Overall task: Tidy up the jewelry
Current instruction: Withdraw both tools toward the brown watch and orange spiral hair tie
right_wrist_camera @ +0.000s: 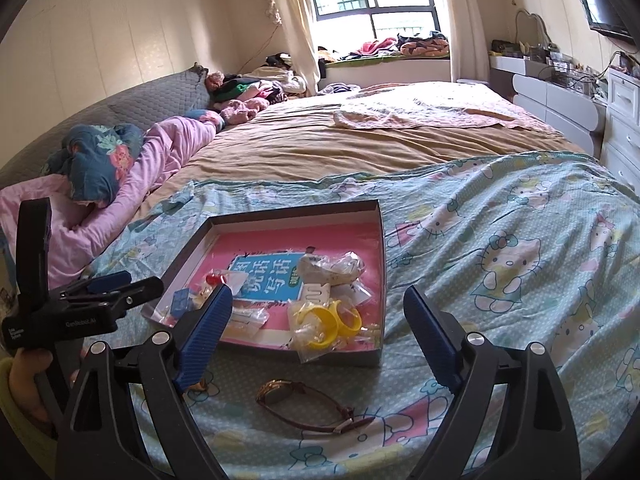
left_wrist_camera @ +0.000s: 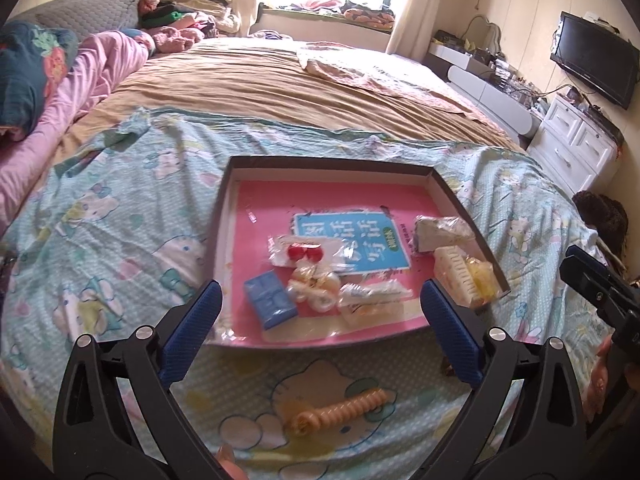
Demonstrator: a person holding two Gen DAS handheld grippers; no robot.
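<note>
bedroom: tray on patterned sheet (bed).

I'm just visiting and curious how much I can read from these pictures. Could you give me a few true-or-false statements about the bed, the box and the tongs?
1. The watch lies inside the box. False: it lies on the sheet, in front of the box.
2. Both tongs stand open and hold nothing. True: left tongs, right tongs.
3. A yellow ring lies in the box. True.
4. The coil hair tie lies in the box. False: it lies on the sheet, outside.
5. The blue case is in the box. True.
</note>
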